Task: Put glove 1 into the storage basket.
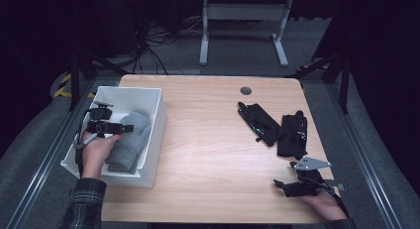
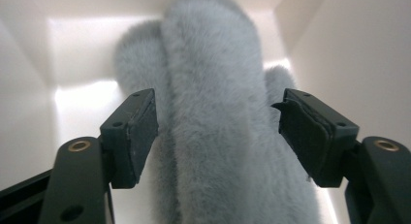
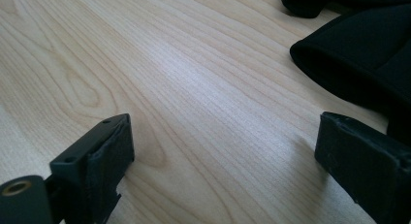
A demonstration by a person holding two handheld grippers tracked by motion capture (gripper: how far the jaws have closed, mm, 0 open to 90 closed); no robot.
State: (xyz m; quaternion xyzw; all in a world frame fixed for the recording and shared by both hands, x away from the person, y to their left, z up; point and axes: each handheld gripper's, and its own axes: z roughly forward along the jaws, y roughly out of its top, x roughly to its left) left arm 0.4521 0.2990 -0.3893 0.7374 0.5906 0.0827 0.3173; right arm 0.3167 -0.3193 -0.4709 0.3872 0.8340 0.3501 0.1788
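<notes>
Grey fluffy mitten (image 1: 130, 140) lay in white bin (image 1: 157, 121), left of frame. Left tongs (image 2: 218, 132) spread astride it, pads clear. Right tongs (image 3: 223, 161) spread over bare surface (image 1: 208, 140). Mitten judged soft, light, compressible; pinch mid-body.

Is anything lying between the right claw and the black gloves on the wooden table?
Nothing visible does. The right claw sits open near the table's front edge, and only bare light wooden table lies between it and the pair of black gloves.
</notes>
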